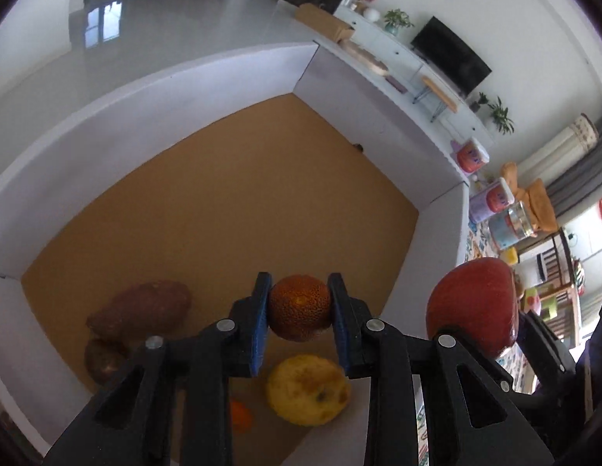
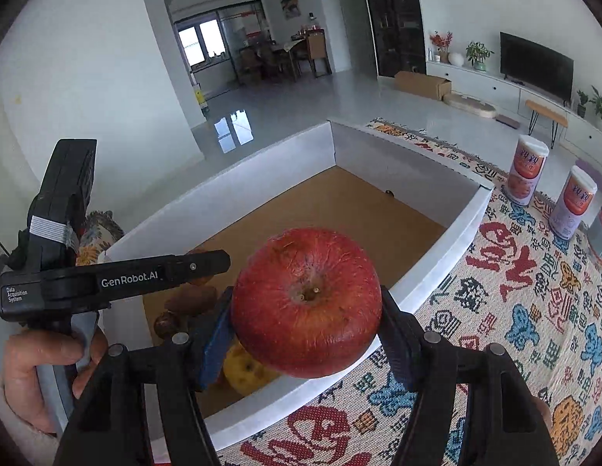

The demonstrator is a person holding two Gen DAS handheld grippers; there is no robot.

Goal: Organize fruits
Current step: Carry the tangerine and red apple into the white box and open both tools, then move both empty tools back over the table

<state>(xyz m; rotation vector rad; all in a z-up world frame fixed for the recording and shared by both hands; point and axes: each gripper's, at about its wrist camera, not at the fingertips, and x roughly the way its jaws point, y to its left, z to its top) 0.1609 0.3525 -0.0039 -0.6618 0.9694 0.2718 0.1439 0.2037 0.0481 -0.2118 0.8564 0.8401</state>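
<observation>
Orange (image 1: pixel 300 308) pinched between blue pads (image 1: pixel 260 322) of left gripper (image 1: pixel 301 320), lower centre of left wrist view, held above box (image 1: pixel 165 116) floor. Rough, dark-speckled skin; both pads pressed against its sides. Below it on brown floor: yellow fruit (image 1: pixel 308 390), partly hidden small orange piece (image 1: pixel 240 415) lower left of that. Further left, sweet potato (image 1: pixel 140 308) and a smaller brown lump (image 1: pixel 103 359) just beside it, near left wall. Rest of floor bare toward upper right corner.

Apple (image 2: pixel 307 303) clamped in right gripper (image 2: pixel 307 322), centre of right wrist view, stem end facing camera, pads hard against both flanks, jaws about half spread around it. Held over near right rim of box, partly above patterned cloth (image 2: pixel 514 310) at lower right. Same apple seen at right edge of left wrist view, beyond box wall.

Left gripper body visible at left of right wrist view, white lettering on its side, hand (image 2: pixel 37 365) wrapped round its handle at lower left, pale sleeve cuff below. Yellow fruit peeking out under apple, brown lumps left of it.

Two cans (image 2: pixel 530 169) upright on cloth, upper right, near each other, clear of box. TV (image 2: pixel 536 66) on far wall behind.
</observation>
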